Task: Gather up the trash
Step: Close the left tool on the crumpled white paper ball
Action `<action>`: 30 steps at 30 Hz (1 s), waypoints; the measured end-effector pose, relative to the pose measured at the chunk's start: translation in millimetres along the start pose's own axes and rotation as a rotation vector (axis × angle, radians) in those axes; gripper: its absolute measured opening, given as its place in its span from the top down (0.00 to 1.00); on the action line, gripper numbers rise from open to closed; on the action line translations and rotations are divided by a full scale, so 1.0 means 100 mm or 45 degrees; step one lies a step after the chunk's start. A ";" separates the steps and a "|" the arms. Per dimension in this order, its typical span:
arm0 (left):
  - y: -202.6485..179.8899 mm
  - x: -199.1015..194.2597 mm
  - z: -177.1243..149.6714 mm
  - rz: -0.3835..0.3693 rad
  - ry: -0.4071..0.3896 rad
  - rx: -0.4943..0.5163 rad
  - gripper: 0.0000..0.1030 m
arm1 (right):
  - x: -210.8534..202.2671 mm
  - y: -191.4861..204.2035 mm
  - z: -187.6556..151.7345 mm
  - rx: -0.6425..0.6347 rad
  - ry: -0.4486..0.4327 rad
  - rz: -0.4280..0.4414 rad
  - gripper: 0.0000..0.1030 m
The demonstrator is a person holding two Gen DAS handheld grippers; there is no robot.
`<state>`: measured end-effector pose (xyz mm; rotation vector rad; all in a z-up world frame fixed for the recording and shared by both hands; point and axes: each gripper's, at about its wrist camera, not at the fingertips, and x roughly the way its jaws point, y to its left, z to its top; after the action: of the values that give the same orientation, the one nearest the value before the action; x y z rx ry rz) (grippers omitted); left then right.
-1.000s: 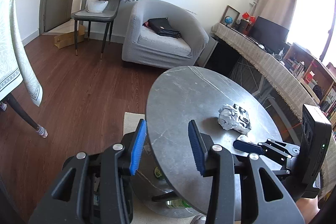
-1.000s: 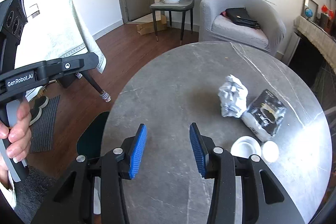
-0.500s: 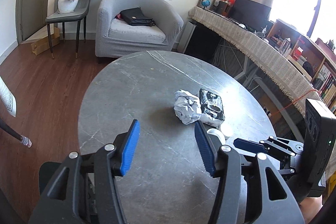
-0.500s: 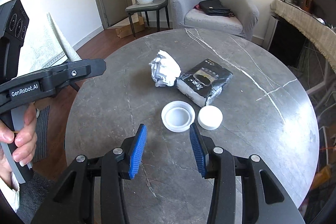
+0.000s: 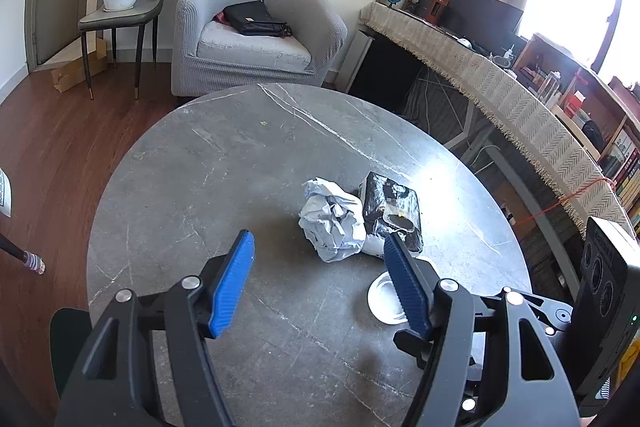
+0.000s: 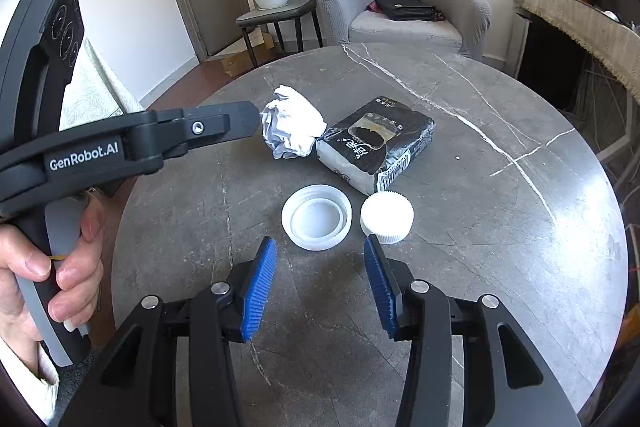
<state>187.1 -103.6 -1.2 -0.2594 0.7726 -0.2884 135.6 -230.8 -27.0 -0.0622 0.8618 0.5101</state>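
Fingers on both my left gripper (image 5: 318, 281) and right gripper (image 6: 320, 285) gape wide, empty, now swung in over the table (image 6: 500, 227), left lining up the crumpled paper (image 5: 332, 223) beside the black packet (image 6: 376, 143), nothing collected yet.

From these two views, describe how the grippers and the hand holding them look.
Both the left gripper and right gripper are black plastic frames with silver pivot screws and ribbed blue finger pads. The left one's side carries white "GenRobot.AI" lettering and a grey trigger. The bare left hand shows a white cuff.
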 end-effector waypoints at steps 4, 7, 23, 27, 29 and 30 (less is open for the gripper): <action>-0.06 0.12 0.02 -0.011 0.016 -0.013 0.32 | 0.01 -0.02 0.01 0.007 -0.004 0.010 0.55; -0.09 0.19 0.05 0.007 0.018 -0.017 0.32 | 0.01 -0.03 0.00 0.001 -0.005 0.009 0.55; 0.00 0.41 0.11 -0.014 0.027 -0.174 0.44 | 0.01 0.05 -0.03 -0.049 -0.016 -0.012 0.49; 0.02 0.40 0.09 -0.038 0.014 -0.179 0.59 | 0.03 0.06 0.00 -0.043 -0.019 -0.027 0.49; 0.02 0.32 0.11 -0.035 -0.019 -0.171 0.60 | 0.04 0.05 0.01 -0.039 -0.020 -0.033 0.49; 0.02 0.28 0.12 -0.038 -0.029 -0.169 0.60 | 0.04 0.06 0.01 -0.037 -0.020 -0.035 0.49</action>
<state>214.9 -109.9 -11.9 -0.3993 0.7667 -0.2621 136.2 -223.9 -28.2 -0.0967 0.8369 0.4968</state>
